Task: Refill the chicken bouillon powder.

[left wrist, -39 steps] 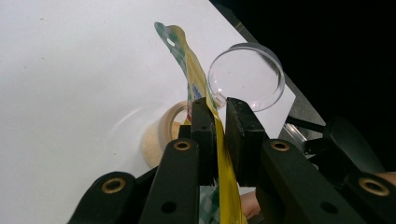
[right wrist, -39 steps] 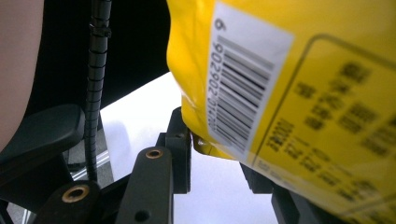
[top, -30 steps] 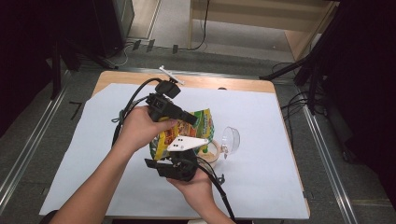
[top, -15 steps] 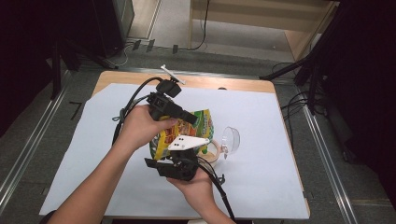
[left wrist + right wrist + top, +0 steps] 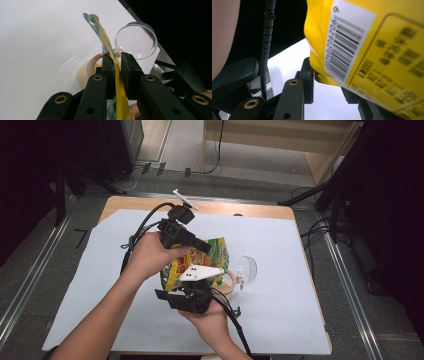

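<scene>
Both claws are clamped on the same yellow snack bag (image 5: 197, 262), which I am holding up off the white paper sheet (image 5: 300, 310) near the middle of the table (image 5: 240, 210). My left gripper (image 5: 115, 62) has its black jaws pressed together on a thin edge of the bag; in the left gripper view the flattened green-and-yellow edge runs up between the pads and twists away above them. My right gripper (image 5: 329, 82) grips the bag from below, one jaw pressed against the lower corner beside the barcode label (image 5: 344, 45), the other mostly hidden behind the yellow film, so I read that grip from the corner sitting wedged between them. In the high view the left hand (image 5: 155, 255) sits on the far side of the bag and the right hand (image 5: 210, 320) on the near side, with the right gripper's grey three-cornered plate (image 5: 200, 272) lying over the bag's front. Just beneath the bag rests a small tan bowl (image 5: 91, 68) with pale crumbs inside, and just beside it, toward the table's right, lies a clear round lid (image 5: 136, 40), touching the paper. A small white piece (image 5: 184, 199) lies at the table's far edge.
</scene>
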{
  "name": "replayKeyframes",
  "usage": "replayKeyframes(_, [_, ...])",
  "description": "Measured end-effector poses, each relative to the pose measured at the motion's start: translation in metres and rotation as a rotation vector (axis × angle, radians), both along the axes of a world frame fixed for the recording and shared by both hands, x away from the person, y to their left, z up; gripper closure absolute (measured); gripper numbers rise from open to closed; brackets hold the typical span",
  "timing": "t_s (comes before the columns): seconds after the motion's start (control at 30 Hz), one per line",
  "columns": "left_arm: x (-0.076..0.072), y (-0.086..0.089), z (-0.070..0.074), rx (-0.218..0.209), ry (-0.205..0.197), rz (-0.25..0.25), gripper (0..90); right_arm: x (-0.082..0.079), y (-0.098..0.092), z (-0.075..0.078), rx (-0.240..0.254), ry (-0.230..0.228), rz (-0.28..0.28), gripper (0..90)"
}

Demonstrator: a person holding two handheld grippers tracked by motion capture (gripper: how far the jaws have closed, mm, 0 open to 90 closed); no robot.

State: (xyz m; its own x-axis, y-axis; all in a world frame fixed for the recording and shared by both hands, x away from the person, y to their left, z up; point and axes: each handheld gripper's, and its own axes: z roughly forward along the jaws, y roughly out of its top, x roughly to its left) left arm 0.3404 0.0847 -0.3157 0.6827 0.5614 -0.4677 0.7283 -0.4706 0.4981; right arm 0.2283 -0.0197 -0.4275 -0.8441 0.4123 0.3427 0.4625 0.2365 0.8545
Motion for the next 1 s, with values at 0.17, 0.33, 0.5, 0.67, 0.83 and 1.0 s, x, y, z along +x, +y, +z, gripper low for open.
replayKeyframes(0.17, [0.0001,-0.0006,0.0008,0.004,0.002,0.000,82.1,0.0001,-0.0001,0.0003,0.004,0.000,-0.001,68.4])
replayKeyframes(0.33, [0.0008,-0.0014,0.0004,0.005,0.004,0.000,82.2,0.0000,-0.0004,0.0006,0.008,0.004,-0.002,68.3])
replayKeyframes(0.5, [0.0010,-0.0014,0.0001,0.005,0.005,-0.001,82.2,0.0002,-0.0005,0.0004,0.006,0.004,-0.003,68.3])
replayKeyframes(0.67, [0.0019,-0.0016,0.0002,0.003,0.008,-0.001,82.2,0.0003,-0.0006,0.0005,0.004,0.002,-0.004,68.4])
replayKeyframes(0.83, [0.0016,-0.0022,0.0002,0.006,0.005,-0.006,82.2,0.0003,-0.0011,0.0003,0.002,-0.003,-0.005,68.4])
replayKeyframes(1.0, [0.0009,-0.0006,-0.0012,-0.002,0.006,0.001,82.3,0.0001,-0.0004,-0.0007,-0.005,-0.006,-0.003,68.2])
